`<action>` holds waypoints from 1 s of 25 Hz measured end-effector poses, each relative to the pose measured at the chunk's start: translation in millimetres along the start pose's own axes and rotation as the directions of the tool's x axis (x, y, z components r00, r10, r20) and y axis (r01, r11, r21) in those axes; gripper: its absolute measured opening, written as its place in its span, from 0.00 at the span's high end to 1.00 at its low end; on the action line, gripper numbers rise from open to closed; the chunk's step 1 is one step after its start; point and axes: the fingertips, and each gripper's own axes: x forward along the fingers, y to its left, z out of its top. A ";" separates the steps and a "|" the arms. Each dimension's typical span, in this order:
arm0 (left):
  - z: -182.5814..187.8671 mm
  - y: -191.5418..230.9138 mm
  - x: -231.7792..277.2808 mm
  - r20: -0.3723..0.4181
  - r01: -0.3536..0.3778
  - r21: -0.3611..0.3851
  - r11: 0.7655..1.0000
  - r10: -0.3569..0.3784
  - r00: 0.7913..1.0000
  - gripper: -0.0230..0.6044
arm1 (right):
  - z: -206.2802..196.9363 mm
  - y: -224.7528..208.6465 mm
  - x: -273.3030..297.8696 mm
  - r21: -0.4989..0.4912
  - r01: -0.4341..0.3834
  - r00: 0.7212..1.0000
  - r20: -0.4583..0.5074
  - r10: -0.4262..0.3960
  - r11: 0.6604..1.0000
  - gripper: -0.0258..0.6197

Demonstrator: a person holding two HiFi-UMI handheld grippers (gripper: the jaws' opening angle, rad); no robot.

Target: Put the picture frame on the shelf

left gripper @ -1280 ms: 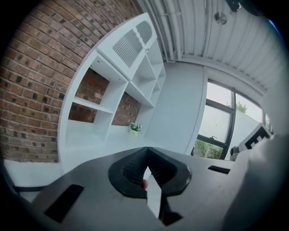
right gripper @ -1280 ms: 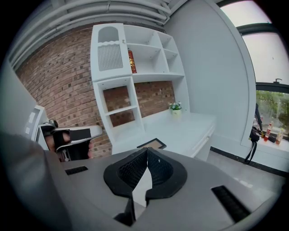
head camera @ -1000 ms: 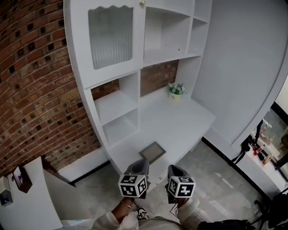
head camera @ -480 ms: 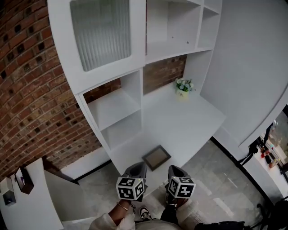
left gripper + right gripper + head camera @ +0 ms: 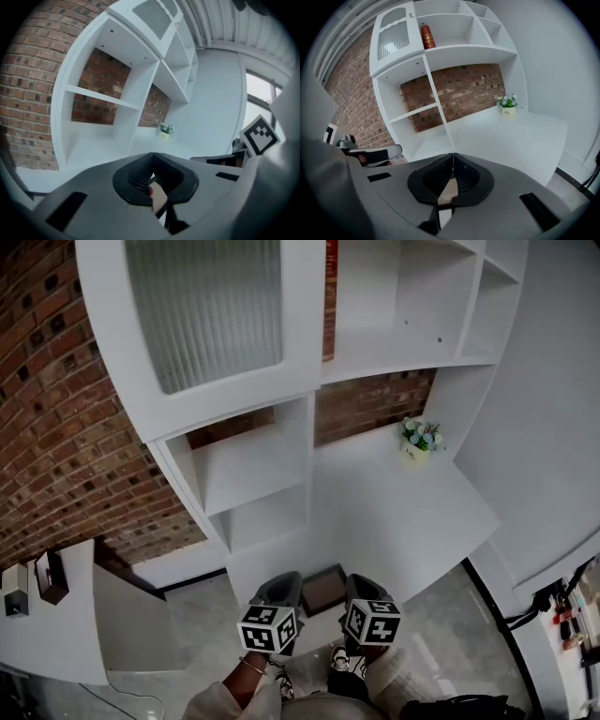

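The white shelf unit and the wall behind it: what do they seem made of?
White shelf unit: likely painted or laminated board; smooth, matt, flat even panels. Red-brown wall: brick, by its mortar joints, though possibly just facing.

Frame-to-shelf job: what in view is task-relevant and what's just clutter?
Belongs to the job:
- picture frame, flat on the desk
- white shelf unit
- left gripper, shut, empty
- right gripper, shut, empty

Just lying about:
- flower pot at the back of the desk
- red canister on an upper shelf
- dark box on the side table
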 end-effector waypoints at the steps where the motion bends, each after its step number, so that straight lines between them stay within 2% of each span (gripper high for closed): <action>1: 1.8 0.8 4.1 0.006 -0.020 -0.014 1.000 0.020 1.000 0.95 | 3.0 -1.5 6.4 -0.010 -0.019 1.000 -0.014 0.019 1.000 0.92; 6: -8.5 11.7 10.7 -0.005 -0.102 -0.053 0.993 0.102 0.995 0.95 | 7.7 -8.1 30.7 -0.049 -0.082 0.995 -0.064 0.079 0.995 0.92; 11: -32.5 30.1 4.0 -0.039 -0.153 -0.096 0.983 0.150 0.988 0.95 | -7.8 -7.5 48.6 -0.017 -0.099 0.990 -0.104 0.097 0.995 0.92; 17: -45.9 32.5 13.6 -0.078 -0.137 -0.087 0.987 0.131 0.988 0.95 | -16.4 -7.4 56.0 -0.020 -0.099 0.987 -0.126 0.096 0.995 0.92; 21: -54.1 30.5 30.5 -0.119 -0.127 -0.048 0.991 0.121 0.985 0.95 | -26.6 -22.8 56.9 -0.011 -0.065 0.987 -0.148 0.063 0.998 0.92; 25: -65.4 26.6 43.6 -0.165 -0.105 -0.041 0.994 0.096 0.982 0.95 | -38.8 -36.9 56.5 0.016 -0.030 0.985 -0.172 0.032 0.999 0.92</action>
